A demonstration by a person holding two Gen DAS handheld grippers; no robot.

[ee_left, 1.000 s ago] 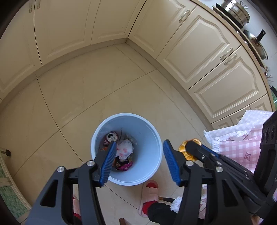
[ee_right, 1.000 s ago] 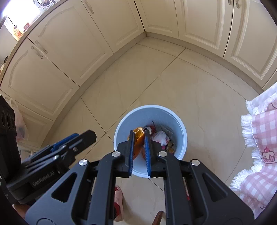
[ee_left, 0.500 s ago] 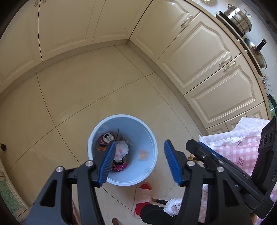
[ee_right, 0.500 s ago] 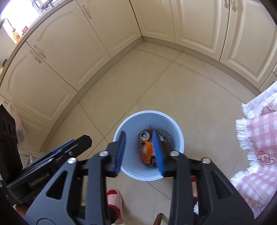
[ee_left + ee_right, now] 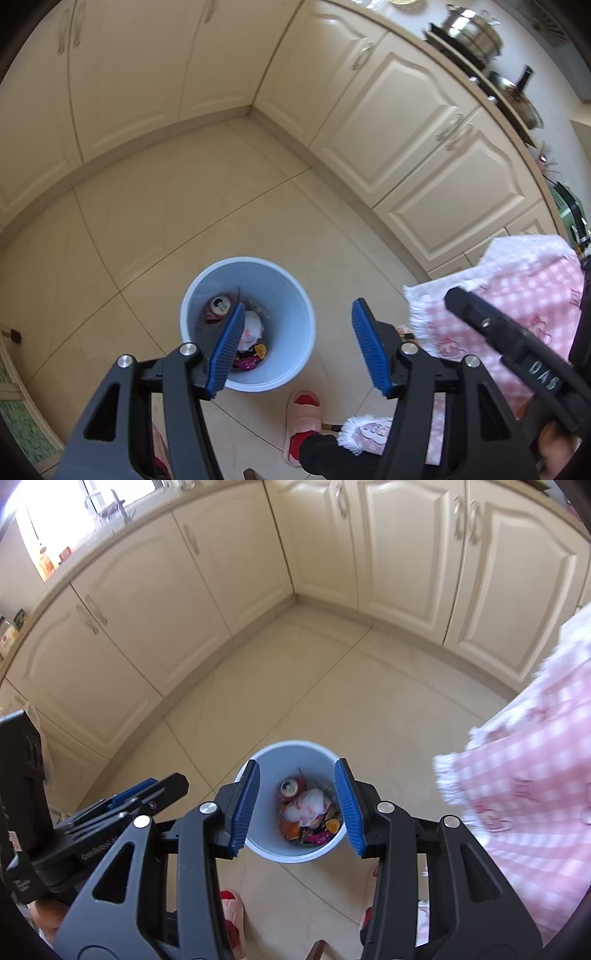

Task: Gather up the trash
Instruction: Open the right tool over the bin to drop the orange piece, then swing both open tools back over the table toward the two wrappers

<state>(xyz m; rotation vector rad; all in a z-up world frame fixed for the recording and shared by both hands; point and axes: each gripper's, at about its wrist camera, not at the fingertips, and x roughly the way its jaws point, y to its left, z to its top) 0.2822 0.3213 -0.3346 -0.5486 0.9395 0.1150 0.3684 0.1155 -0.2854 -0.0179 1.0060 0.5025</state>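
Observation:
A pale blue bin stands on the tiled floor, and it appears again in the right wrist view. Inside lie a drink can, a crumpled white bag, an orange wrapper and other wrappers. My right gripper hangs high above the bin, open, with nothing between its blue pads. My left gripper also hovers above the bin, open and empty. The can and white bag show beside its left pad.
A pink checked cloth with a fringe hangs at the right. A person's feet in pink slippers stand just in front of the bin. Cream cabinets line the corner, with pots on the counter.
My right gripper opened and let go of the orange wrapper, which dropped into the bin. Both grippers rose, so the bin looks smaller.

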